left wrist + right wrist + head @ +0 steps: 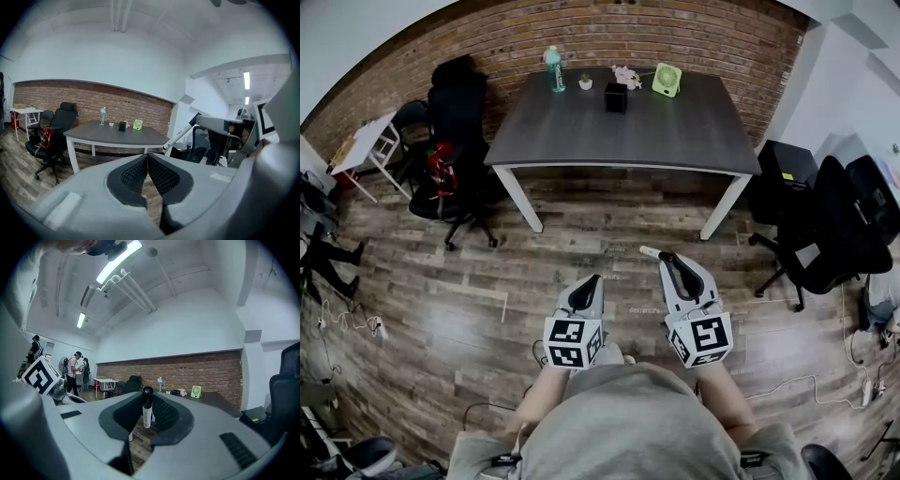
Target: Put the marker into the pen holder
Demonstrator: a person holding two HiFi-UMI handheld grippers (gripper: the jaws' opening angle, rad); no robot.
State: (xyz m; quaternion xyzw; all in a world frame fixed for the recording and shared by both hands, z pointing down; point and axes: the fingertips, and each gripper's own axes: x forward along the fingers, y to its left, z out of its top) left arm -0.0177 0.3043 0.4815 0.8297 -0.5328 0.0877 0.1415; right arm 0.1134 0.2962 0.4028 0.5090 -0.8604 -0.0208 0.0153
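Black-capped white marker [147,414] sat clamped btwn the jaws of the right gripper [667,257]. The cap end pointed up in the right gripper view, and the white end poked out to the left in the head view. So the pick-up part looked done. The left gripper [147,155] had its jaws pressed together on nothing and was held just beside the right one, over the wood-plank floor [487,281].

The small black square pen holder [616,97] stood near the far edge of the dark grey tabletop [675,141], approx. mid-way along that edge. It was btwn a tiny white plant pot [585,83] and a pale green desk fan [667,80]. A teal bottle [554,69] stood twd the far left corner. Marker and holder were well apart: the person stood back from the table's near edge, w/ both grippers over floor.

Left to do, as I judge it:
- walk up to the table
- carry the marker over the holder's open top
- tip it roughly upright and lower it in
- open the jaws

Placing not yet started. Whether the holder already held anything was too small to tell.
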